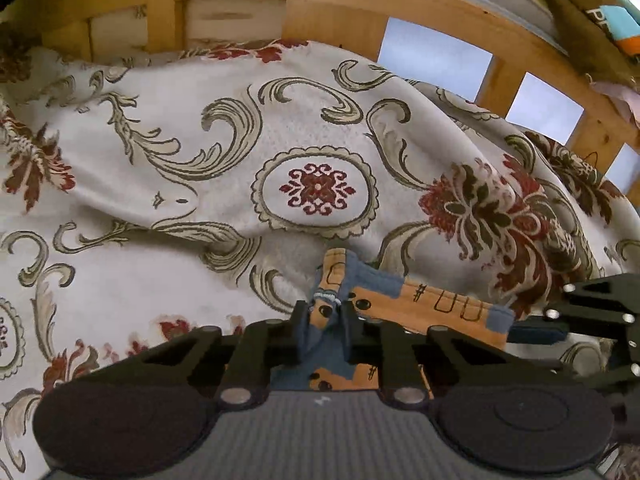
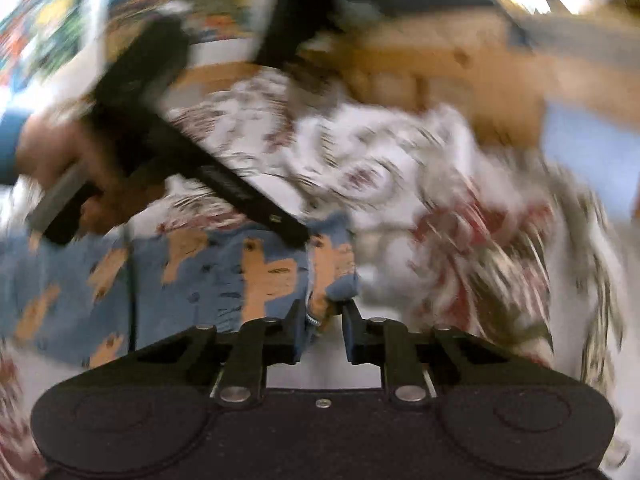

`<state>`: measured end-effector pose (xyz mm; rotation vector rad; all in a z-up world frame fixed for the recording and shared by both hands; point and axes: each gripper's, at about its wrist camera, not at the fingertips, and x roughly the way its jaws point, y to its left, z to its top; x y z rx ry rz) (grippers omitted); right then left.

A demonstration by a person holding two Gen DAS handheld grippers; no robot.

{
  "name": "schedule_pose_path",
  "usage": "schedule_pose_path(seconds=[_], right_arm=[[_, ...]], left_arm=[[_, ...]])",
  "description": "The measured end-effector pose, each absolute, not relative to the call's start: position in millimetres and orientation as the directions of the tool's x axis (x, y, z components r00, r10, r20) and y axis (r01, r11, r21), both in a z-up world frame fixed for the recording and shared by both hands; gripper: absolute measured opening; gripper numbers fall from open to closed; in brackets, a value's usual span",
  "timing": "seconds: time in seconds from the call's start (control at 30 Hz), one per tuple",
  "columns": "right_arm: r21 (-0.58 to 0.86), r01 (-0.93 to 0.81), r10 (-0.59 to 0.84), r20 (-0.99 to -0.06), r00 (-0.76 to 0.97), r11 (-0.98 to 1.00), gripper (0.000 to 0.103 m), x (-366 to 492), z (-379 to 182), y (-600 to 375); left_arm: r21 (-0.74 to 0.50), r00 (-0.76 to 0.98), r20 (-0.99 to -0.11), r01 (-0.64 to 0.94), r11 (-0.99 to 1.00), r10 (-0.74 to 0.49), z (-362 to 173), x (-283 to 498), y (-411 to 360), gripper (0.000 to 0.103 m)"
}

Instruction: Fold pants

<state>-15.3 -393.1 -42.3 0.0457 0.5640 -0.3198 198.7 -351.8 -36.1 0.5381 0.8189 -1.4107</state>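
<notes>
Left gripper (image 1: pixel 325 330) is clamping a bunched fold of the pants (image 1: pixel 404 304), jaws nearly closed with blue-and-orange fabric squeezed between the fingers (image 1: pixel 298 332). A grey-white drawstring bit is sitting right at the pinch. The pants are children's size by the look, blue with orange patches and black doodle marks, and are stretching from the left pinch off to the right, toward the right gripper (image 1: pixel 576 312), whose black linkage is entering at the right edge of the left wrist view. From that view I cannot tell what the right one is doing at its tips.

Right wrist view is heavily motion-blurred. Right gripper (image 2: pixel 322 334) is showing a gap between its fingers (image 2: pixel 354 334), with a pants (image 2: pixel 200 272) edge lying against the left finger; the right finger looks apart from the cloth. Cannot tell whether it is actually gripping. Pants are spreading out to the left of it, over the bedspread (image 2: pixel 460 200).

Further out in that view, the left gripper (image 2: pixel 280 224) is coming in diagonally from the upper left, tip touching the pants, held by a hand (image 2: pixel 56 160) with a blue sleeve.

Everything is lying on a cream bedspread (image 1: pixel 248 120) with olive scrolls and dark red flowers, rumpled toward its right side. Behind its far edge a wooden bed frame (image 1: pixel 360 4) with slats is running across.
</notes>
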Motion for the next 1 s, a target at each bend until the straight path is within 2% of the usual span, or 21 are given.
schedule_pose_path(seconds=[0.17,0.33,0.43,0.5,0.6,0.63,0.73,0.87,1.0], right_arm=[[-0.224,0.169,-0.261,-0.488,0.833,0.96,0.018,-12.2,-42.9,-359.7],[-0.206,0.175,-0.258,-0.504,0.824,0.963,0.016,-8.1,-42.5,-365.0],[-0.145,0.212,-0.257,-0.526,0.81,0.966,0.016,-8.7,-41.9,-374.7],[-0.067,0.259,-0.252,-0.549,0.797,0.964,0.025,-12.2,-40.8,-385.8],[0.099,0.344,-0.226,-0.583,0.781,0.934,0.055,-21.3,-40.1,-406.5],[0.152,0.365,-0.21,-0.595,0.776,0.919,0.06,-23.2,-41.1,-413.7],[0.296,0.411,-0.153,-0.623,0.767,0.862,0.06,-24.0,-46.5,-434.8],[0.505,0.45,-0.072,-0.604,0.794,0.737,0.059,-18.2,-48.2,-462.9],[0.551,0.507,-0.064,-0.633,0.771,0.663,0.034,-11.2,-52.7,-476.7]], left_arm=[[-0.099,0.01,-0.742,0.987,0.124,-0.67,-42.2,190.4,-336.2,0.017],[-0.115,0.008,-0.738,0.984,0.137,-0.675,-41.4,202.4,-332.2,0.017],[-0.103,0.013,-0.745,0.985,0.135,-0.667,-43.1,200.3,-341.0,0.017],[-0.093,0.019,-0.752,0.987,0.134,-0.658,-43.9,199.1,-344.4,0.017],[-0.071,0.024,-0.764,0.99,0.121,-0.645,-45.3,196.5,-347.7,0.017],[-0.064,0.026,-0.768,0.991,0.116,-0.64,-46.2,195.8,-348.5,0.017],[-0.061,0.027,-0.77,0.992,0.115,-0.637,-48.1,195.8,-348.9,0.017],[-0.057,0.03,-0.767,0.992,0.114,-0.641,-51.2,195.8,-346.8,0.017],[-0.077,0.026,-0.76,0.989,0.129,-0.649,-53.9,198.4,-344.9,0.017]])
